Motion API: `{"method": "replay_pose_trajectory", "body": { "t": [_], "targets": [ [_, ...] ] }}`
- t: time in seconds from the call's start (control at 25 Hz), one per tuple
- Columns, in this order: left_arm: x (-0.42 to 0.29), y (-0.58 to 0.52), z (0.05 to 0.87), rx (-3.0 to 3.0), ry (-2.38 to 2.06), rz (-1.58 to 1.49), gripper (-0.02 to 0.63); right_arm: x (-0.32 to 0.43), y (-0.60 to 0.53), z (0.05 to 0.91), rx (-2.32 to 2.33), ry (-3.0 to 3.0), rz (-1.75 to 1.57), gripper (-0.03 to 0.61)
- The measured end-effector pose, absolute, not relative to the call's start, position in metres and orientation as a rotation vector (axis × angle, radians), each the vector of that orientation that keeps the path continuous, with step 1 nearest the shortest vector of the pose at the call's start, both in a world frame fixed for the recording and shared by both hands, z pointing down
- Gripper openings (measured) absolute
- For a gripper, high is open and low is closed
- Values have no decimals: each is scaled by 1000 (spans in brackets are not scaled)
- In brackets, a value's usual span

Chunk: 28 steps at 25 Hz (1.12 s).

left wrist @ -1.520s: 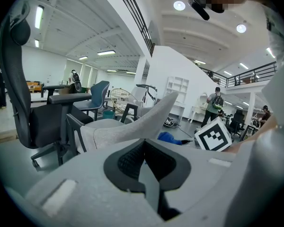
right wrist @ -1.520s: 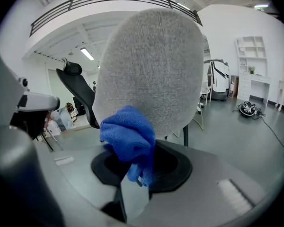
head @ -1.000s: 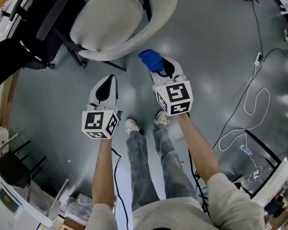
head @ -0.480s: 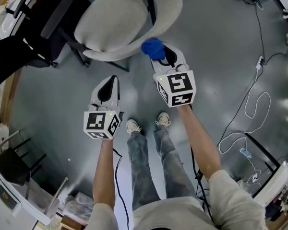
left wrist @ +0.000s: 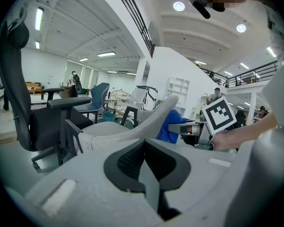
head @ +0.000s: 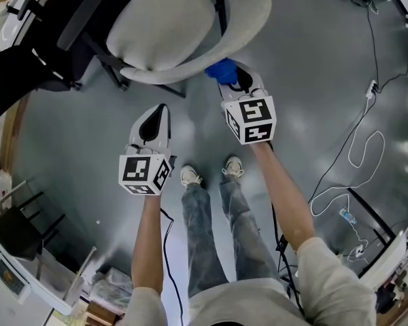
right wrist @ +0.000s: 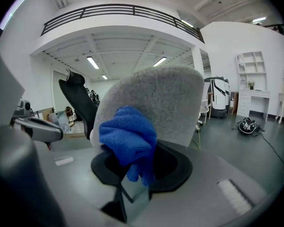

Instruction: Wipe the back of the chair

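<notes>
The right gripper (head: pixel 235 81) clamps one blue cloth (right wrist: pixel 128 137), which lies against the lower outer edge of the grey chair's back (right wrist: pixel 157 100). The left gripper (head: pixel 155 117), its jaws together with nothing between them, hangs apart from the grey chair (head: pixel 168 27) over bare floor (head: pixel 81 141). One black office chair (head: pixel 62 24) crowds the grey chair's left side. Cables (head: pixel 359 141) lie at the right, well apart.

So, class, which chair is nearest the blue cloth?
The light grey fabric shell chair: its back is right by the blue fluffy cloth in the right gripper. The black office chair stands farther left.
</notes>
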<state>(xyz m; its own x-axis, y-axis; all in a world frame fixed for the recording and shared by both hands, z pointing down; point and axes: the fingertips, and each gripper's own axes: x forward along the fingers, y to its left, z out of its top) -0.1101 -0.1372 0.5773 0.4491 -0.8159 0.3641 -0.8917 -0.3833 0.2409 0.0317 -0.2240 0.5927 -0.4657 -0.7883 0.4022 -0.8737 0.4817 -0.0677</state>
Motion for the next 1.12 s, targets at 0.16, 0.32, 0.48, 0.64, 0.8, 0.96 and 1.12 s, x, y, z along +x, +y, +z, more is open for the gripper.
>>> {"method": "replay_pose_trajectory", "body": {
  "t": [0.16, 0.32, 0.48, 0.64, 0.8, 0.96, 1.12],
  "targets": [
    [-111, -145, 581, 2304, -1434, 263, 2, 29, -229, 622, 1398, -2379, 454, 101],
    [-113, -153, 583, 2301, -1430, 263, 2, 28, -231, 651, 1387, -2337, 525, 101],
    [-119, -160, 586, 2292, -1438, 262, 2, 25, -235, 676, 1369, -2305, 573, 101],
    [-122, -163, 590, 2282, -1438, 265, 2, 24, -237, 701, 1345, -2267, 615, 101],
    [-127, -163, 594, 2272, -1442, 274, 2, 20, -240, 720, 1331, -2240, 661, 103],
    [-127, -161, 595, 2269, -1445, 284, 2, 19, -242, 734, 1325, -2213, 696, 103],
    [-125, -157, 590, 2277, -1446, 288, 2, 20, -238, 737, 1310, -2200, 710, 103]
  ]
}}
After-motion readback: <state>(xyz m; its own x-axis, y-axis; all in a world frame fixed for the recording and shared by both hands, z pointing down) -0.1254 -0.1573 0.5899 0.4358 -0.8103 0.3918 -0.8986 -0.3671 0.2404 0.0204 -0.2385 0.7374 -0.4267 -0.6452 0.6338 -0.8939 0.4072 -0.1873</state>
